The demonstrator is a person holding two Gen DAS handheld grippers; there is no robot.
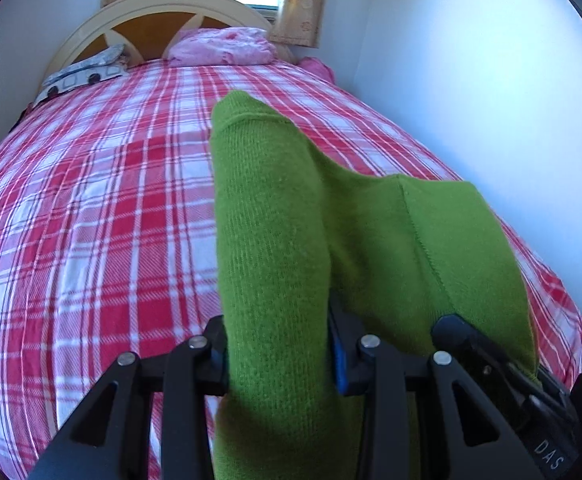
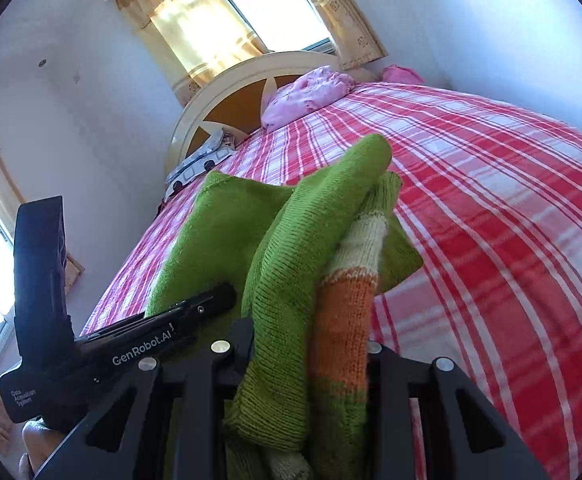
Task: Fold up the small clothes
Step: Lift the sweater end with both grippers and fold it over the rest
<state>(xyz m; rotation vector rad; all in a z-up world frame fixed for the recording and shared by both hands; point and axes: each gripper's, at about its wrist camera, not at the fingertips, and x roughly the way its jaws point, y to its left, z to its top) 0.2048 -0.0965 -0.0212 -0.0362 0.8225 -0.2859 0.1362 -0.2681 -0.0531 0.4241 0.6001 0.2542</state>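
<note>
Both tools, left and right, clench the green knit garment above the bed

Two hand-held tools work side by side. The left tool points steeply downward, its jaws clamped on green knit fabric that fills the gap between them. The right tool is angled down more gently, jaws pressed on a bunched sleeve. In the right wrist view the left tool's black body lies close alongside, with part of a hand beneath it.
</note>
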